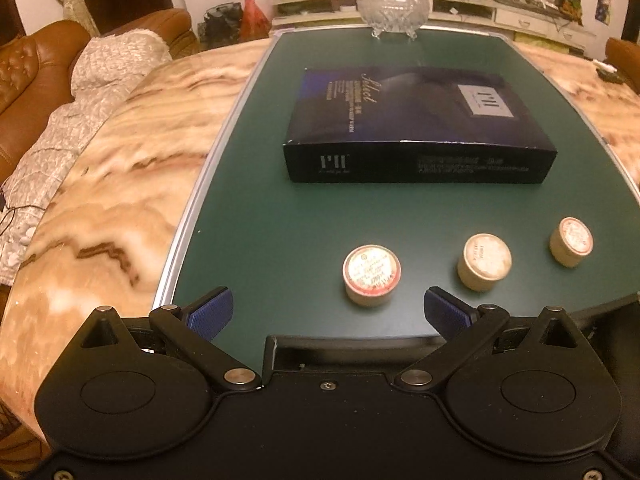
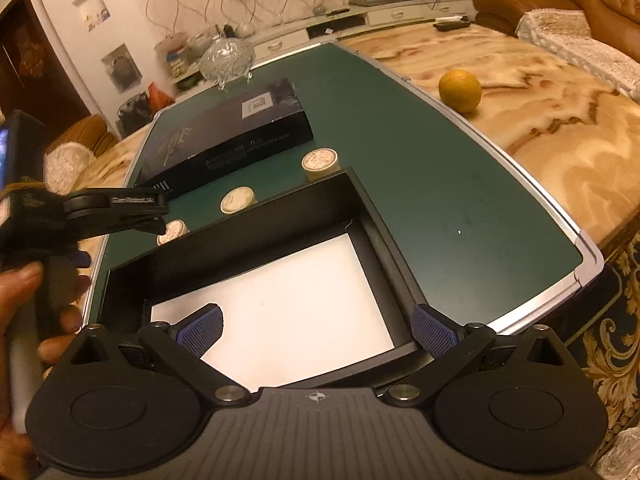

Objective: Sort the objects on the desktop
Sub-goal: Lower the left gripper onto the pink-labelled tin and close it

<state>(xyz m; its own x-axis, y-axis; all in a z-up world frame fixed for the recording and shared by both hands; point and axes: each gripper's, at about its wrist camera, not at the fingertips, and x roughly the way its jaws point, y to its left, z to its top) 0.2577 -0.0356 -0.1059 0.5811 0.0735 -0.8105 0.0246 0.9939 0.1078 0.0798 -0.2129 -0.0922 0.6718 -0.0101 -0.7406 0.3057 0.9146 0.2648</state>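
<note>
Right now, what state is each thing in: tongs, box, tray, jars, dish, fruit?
Left tongs: open, holding nothing.
Right tongs: open, over the tray.
Open black tray with white floor: holds nothing visible.
Flat dark blue-black box: closed, lying flat.
Three small round cream jars: lidded, upright, outside the tray.
Clear cut-glass footed dish: lidded, upright.
Orange fruit: whole, on marble tabletop.

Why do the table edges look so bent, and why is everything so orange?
Left wrist view: the fisheye lens bows the green mat's metal edge; warm indoor light tints the marble table, which shows soft glare. Right wrist view: same curving, the tray's white floor looks overexposed, and the orange casts a faint shadow.
</note>
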